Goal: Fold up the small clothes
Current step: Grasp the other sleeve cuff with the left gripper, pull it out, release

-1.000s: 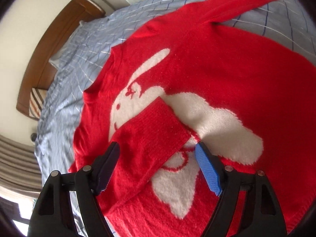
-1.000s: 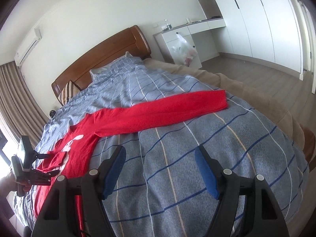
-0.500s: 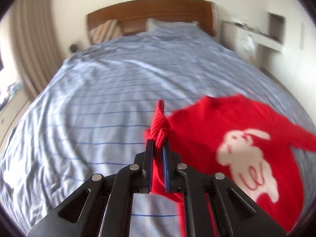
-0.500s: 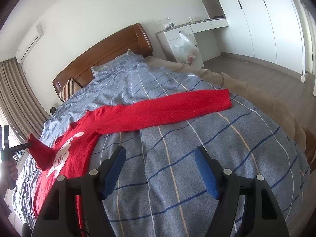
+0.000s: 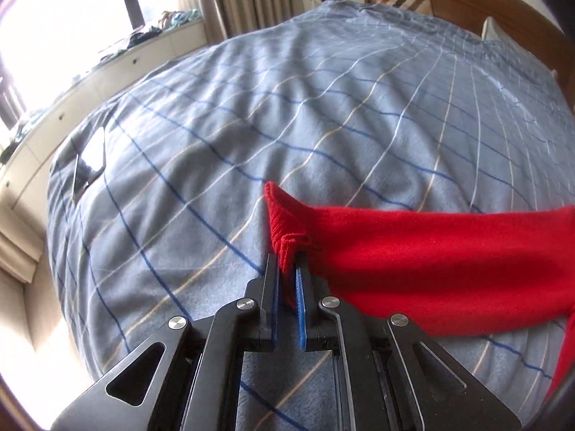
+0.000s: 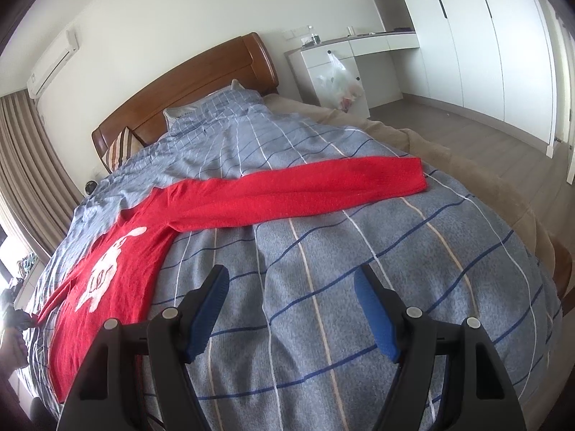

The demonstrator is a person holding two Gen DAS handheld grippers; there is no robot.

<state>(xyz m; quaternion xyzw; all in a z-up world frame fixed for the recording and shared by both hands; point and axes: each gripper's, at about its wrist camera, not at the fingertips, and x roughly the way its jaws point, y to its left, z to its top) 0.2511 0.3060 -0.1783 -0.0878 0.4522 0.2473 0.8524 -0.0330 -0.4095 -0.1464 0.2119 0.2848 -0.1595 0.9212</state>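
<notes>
1 claw, the left claw [image 5: 286,269], pinches only the cuff [image 5: 284,222] of the red sweater [image 6: 118,262], so knit could slip free. Beside the sweater, the right claw [image 6: 291,309] gapes empty; dragging could rumple the blanket [image 5: 251,125].

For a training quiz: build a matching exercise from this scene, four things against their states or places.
Things:
1. left tongs
2. right tongs
3. far sleeve
4. plastic bag

States or places:
A. hangs on the white cabinet
B. open, nothing between them
C. lies stretched out flat on the checked bedspread
D. shut on the cuff of the red sweater

Pairs: 1-D, 2-B, 3-C, 4-A
</notes>
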